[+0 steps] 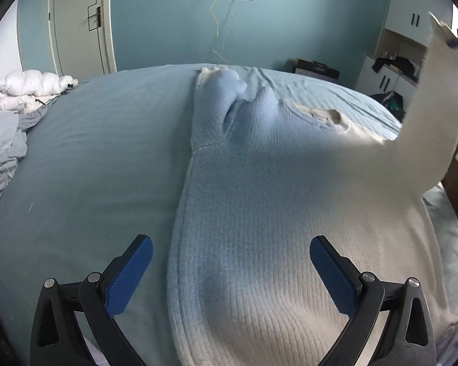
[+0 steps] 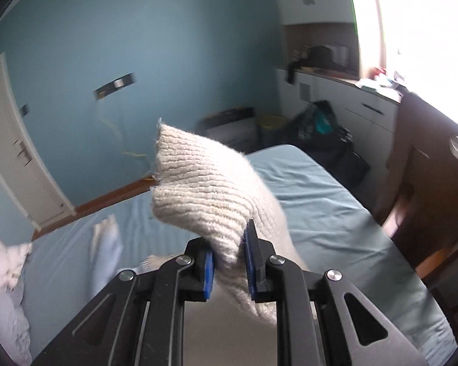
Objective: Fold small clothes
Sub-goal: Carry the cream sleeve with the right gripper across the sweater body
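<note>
A pale knitted sweater (image 1: 259,213) lies spread on the blue bed sheet (image 1: 91,158). Its far sleeve (image 1: 216,103) is folded up beside the neckline. My left gripper (image 1: 231,251) hovers open above the sweater's near hem, one finger over the sheet, nothing between its blue pads. The right sleeve (image 1: 433,113) rises off the bed toward the upper right. In the right wrist view my right gripper (image 2: 229,267) is shut on that sleeve (image 2: 204,189), with the ribbed cuff sticking up past the fingers, high above the bed sheet (image 2: 305,189).
A heap of white and grey bedding (image 1: 12,116) lies at the bed's left edge. White cabinets with dark clothes (image 2: 335,91) stand along the right wall. A dark bag (image 2: 323,131) and a box (image 2: 232,125) sit on the floor beyond the bed.
</note>
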